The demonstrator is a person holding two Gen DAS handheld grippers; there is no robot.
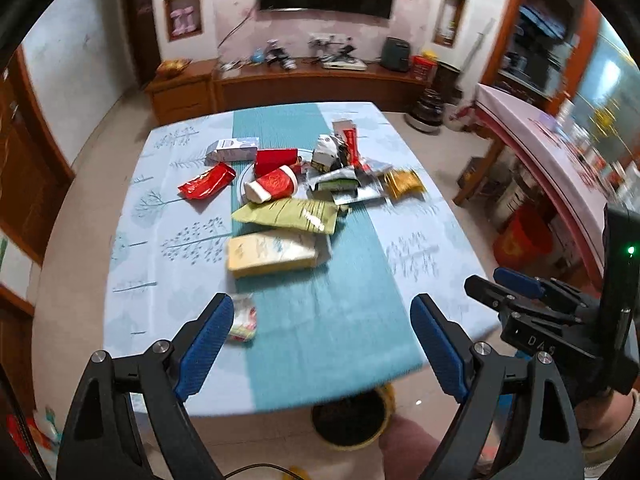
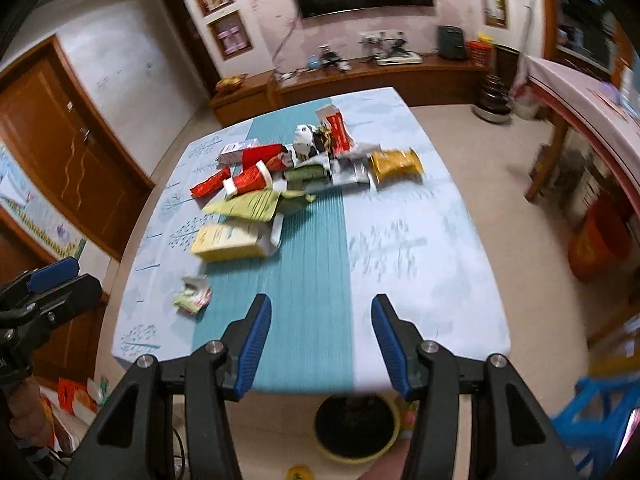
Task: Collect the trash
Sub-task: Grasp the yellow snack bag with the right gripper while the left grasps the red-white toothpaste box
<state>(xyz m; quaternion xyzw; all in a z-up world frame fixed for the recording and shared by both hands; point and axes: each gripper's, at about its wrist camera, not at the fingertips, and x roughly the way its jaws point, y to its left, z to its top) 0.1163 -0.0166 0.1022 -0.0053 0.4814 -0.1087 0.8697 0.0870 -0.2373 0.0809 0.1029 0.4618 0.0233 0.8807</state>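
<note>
From the left wrist, the left gripper (image 1: 322, 344) stands wide with nothing between its jaws, over the near edge of the table (image 1: 432, 240). The trash heap (image 1: 304, 184) lies mid-table: one red paper cup (image 1: 274, 186), one yellow box (image 1: 272, 254), one crumpled wrapper (image 1: 243, 318) apart near the left finger.

From the right wrist, the right gripper (image 2: 320, 344) is also spread and empty. Only here do one blue stool (image 2: 600, 416) and one brown door (image 2: 68, 152) show; one dark bin (image 2: 356, 426) sits below the table edge.

Heap of wrappers, cartons and a tipped red cup (image 1: 272, 185) mid-table; small, seemingly crumpled wrapper (image 1: 243, 318) apart.
</note>
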